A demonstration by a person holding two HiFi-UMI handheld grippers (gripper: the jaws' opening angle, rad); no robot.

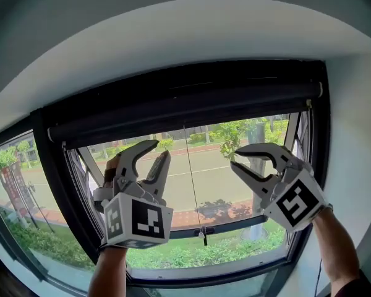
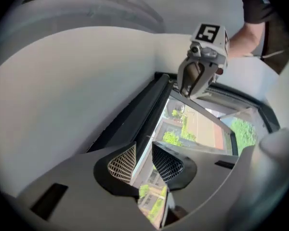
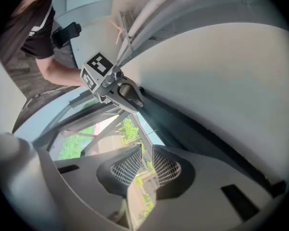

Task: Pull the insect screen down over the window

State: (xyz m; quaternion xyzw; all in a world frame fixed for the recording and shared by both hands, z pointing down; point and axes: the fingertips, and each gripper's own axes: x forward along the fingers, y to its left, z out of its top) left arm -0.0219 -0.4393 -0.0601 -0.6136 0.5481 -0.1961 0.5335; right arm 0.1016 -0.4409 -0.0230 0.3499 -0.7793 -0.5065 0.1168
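Black insect screen (image 1: 185, 110) seems rolled up; left tongs (image 1: 161, 148), right tongs (image 1: 235, 157) gape empty below.

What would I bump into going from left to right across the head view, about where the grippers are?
dark window frame → left gripper → hanging cord → right gripper → white wall

Both arms reach upward. The left gripper (image 1: 160, 148) sits left of centre in the head view, its jaws pointing up and slightly apart with nothing between them. The right gripper (image 1: 235, 158) sits right of centre, its jaws pointing left, also parted and empty. The left forearm (image 1: 109, 270) and right forearm (image 1: 336, 250) rise from the bottom edge.
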